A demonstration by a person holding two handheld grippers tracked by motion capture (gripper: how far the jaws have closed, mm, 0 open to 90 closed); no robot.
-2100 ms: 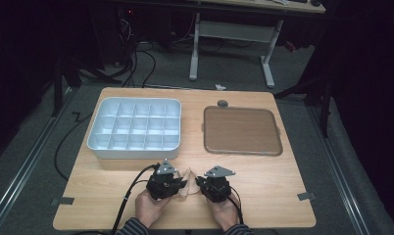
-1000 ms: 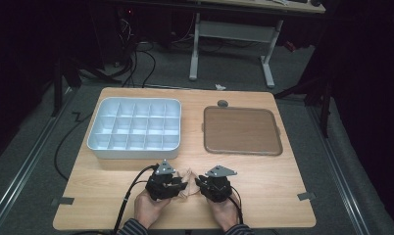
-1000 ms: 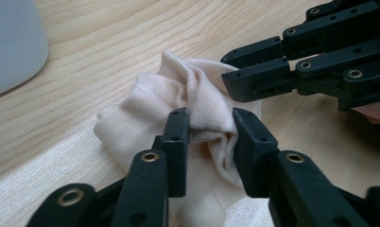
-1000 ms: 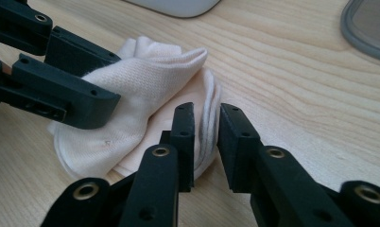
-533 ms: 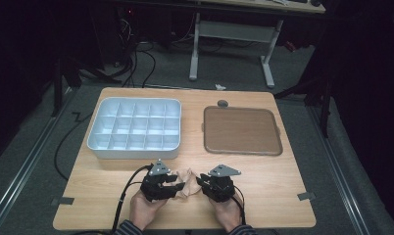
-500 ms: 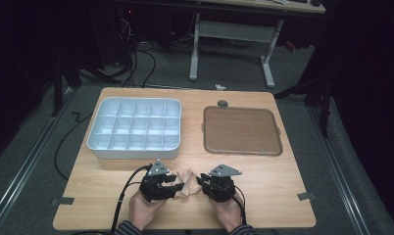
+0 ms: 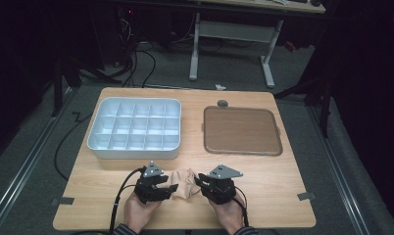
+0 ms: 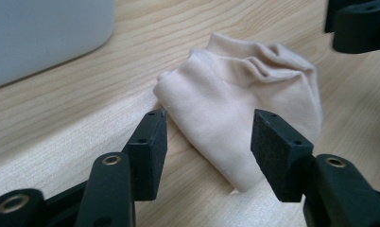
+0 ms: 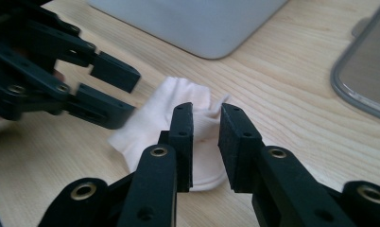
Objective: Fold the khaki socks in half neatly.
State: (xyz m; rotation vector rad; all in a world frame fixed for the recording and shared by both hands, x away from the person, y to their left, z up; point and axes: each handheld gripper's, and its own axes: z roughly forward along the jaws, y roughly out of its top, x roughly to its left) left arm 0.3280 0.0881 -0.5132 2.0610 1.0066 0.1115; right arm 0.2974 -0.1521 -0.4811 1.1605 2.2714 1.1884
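A beige sock [image 7: 183,182] lies bunched on the wooden table [image 7: 283,181] near its front edge, between my two grippers. My left gripper [image 7: 171,188] points at it from the left. In the left gripper view its jaws [image 8: 209,123] have just been opening and stand open around the sock's [image 8: 240,104] near corner without pressing it. My right gripper [image 7: 199,183] meets the sock from the right. Its jaws [image 9: 207,111] are nearly together with a gathered fold of the sock [image 9: 145,123] pinched between them. Just beyond the sock in that view is the left gripper [image 9: 126,94].
A white compartment tray [image 7: 134,152] stands at the back left, its front wall just beyond the sock. At the back right lies a flat brown tray [image 7: 241,129], with a small grey round piece [image 7: 223,103] behind it. A person's hands hold both grippers at the front edge.
The left gripper's jaws have spread apart off the sock. More of the sock now shows between the two grippers. The right gripper has lifted slightly.
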